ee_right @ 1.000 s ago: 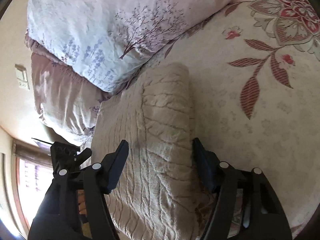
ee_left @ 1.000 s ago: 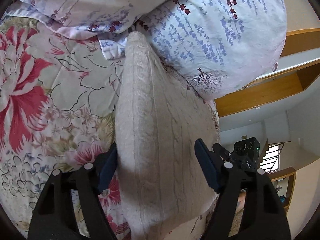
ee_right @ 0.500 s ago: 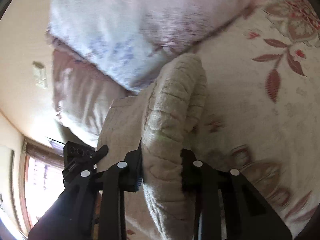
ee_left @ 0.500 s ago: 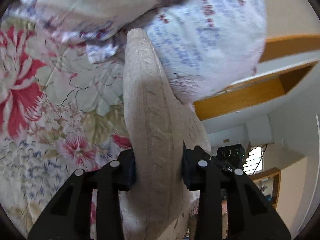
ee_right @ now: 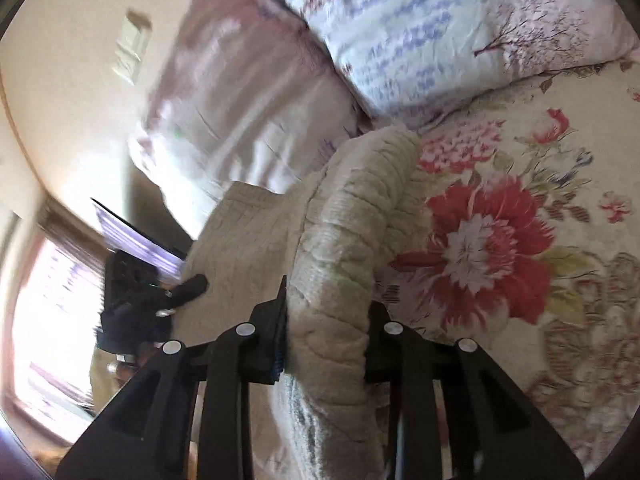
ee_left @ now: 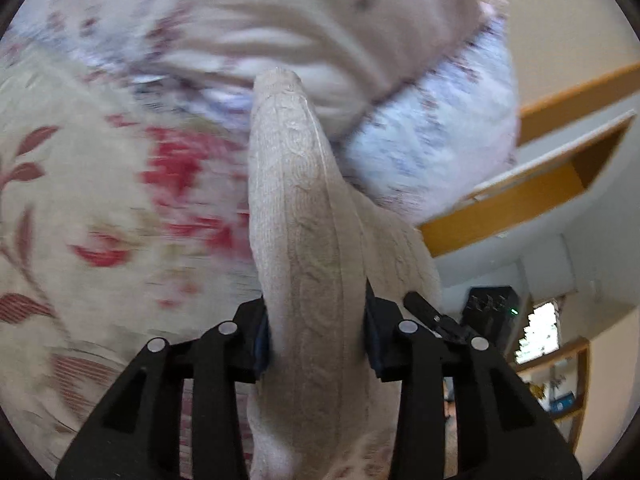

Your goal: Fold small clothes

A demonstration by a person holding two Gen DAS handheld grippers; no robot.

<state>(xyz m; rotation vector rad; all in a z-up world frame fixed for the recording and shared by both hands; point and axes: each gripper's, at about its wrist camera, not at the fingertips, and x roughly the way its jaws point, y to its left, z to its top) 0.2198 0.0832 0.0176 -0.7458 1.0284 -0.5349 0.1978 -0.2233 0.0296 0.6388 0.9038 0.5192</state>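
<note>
Both claws were clamped on the same garment. Left gripper [ee_left: 316,334] pinched one bunched edge of the cream cable-knit sweater [ee_left: 296,208], jaws narrow with cloth filling the gap between them; right gripper [ee_right: 326,338] held an opposite thick roll of that knit the same way.

Bedspread [ee_right: 500,240], floral, lay under everything. Pillows [ee_right: 420,32] sat at its head, near the sweater's far end. Sweater raised off the bedspread at both grips, with the span between them sagging; the far tip seemed to rest near the pillows. Surroundings badly blurred in the left view.

Progress, as judged: early to mid fold. Grasp made, edges lifted, but no flat, squared layers visible. Left to do: carry the held edge over, lay it down, release, smooth, probably fold again. No finished stack seen.
</note>
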